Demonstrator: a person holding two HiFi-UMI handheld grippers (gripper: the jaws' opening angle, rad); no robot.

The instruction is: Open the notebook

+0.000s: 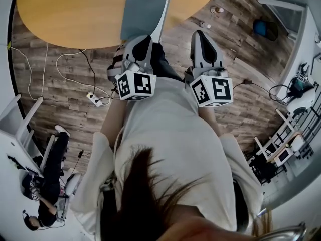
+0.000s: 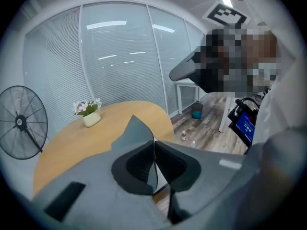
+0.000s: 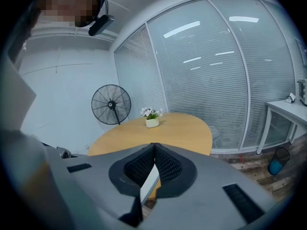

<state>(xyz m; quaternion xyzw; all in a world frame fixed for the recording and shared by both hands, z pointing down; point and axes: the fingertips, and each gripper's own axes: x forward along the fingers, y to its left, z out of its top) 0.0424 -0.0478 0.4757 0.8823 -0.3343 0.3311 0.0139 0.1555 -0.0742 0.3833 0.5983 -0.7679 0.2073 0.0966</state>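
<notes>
the grey notebook lies across the near edge of the round wooden table, its far part over the tabletop and its near end off it; whether it rests on the table i cannot tell. the left gripper, just off that near edge, has its jaws clamped on the thin grey cover. the right gripper, also off that edge, has its jaws together at the tips; a white strip shows between its pads, and i cannot tell what it is. the notebook looks light, and its cover looks thin and bendy, so it will likely flex or slip if pulled by a corner. the best hold is probably the cover's free edge, away from the spine, with the white page block kept down
</notes>
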